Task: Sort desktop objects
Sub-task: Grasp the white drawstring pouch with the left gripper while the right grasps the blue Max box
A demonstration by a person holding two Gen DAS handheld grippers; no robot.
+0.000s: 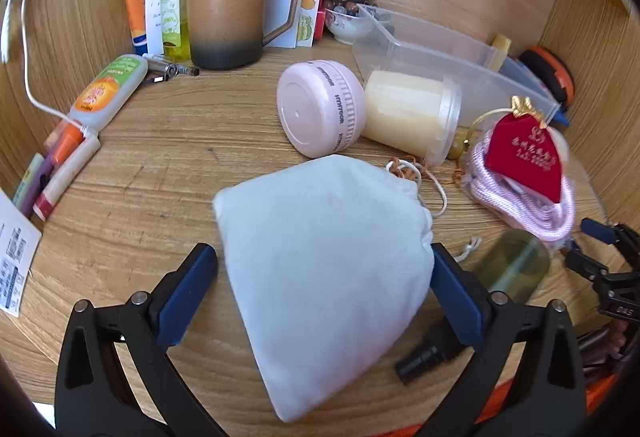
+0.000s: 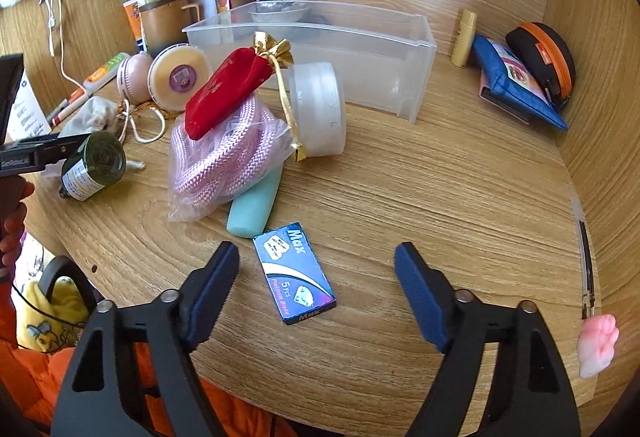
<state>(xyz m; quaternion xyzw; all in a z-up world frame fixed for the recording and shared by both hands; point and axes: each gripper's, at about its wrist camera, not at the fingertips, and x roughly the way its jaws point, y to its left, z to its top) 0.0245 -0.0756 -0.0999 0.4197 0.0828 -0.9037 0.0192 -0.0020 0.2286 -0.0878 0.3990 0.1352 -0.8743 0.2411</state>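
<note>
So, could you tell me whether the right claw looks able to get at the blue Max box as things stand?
Probably yes: the right claw is open, and the blue Max box lies flat on the desk just ahead between its fingers, with nothing on top; only the teal bar sits close behind.

Pouch [image 1: 328, 269] lay on desk [image 1: 160, 173] between left gripper's [image 1: 324, 289] spread jaws, w/ bottle [image 1: 508, 269] just right of it. Behind pouch: jar [image 1: 320, 109] on its side, tub [image 1: 412, 113] touching its right. Mug [image 1: 228, 21] stood further back-left; bin [image 1: 460, 69] back-right behind tub. Cord bundle [image 1: 524, 193] lay right of pouch, w/ bag [image 1: 524, 157] on top.

From right wrist cam: box [image 2: 294, 273] lay flat just ahead of right gripper [image 2: 316, 293], nearer its left jaw. Bar [image 2: 256, 205] sat behind box, partly under cord bundle. Lid [image 2: 320, 109] stood on edge right of bundle, in front of bin. Cases [image 2: 528, 73] were far right by wall, well apart from the rest.
</note>
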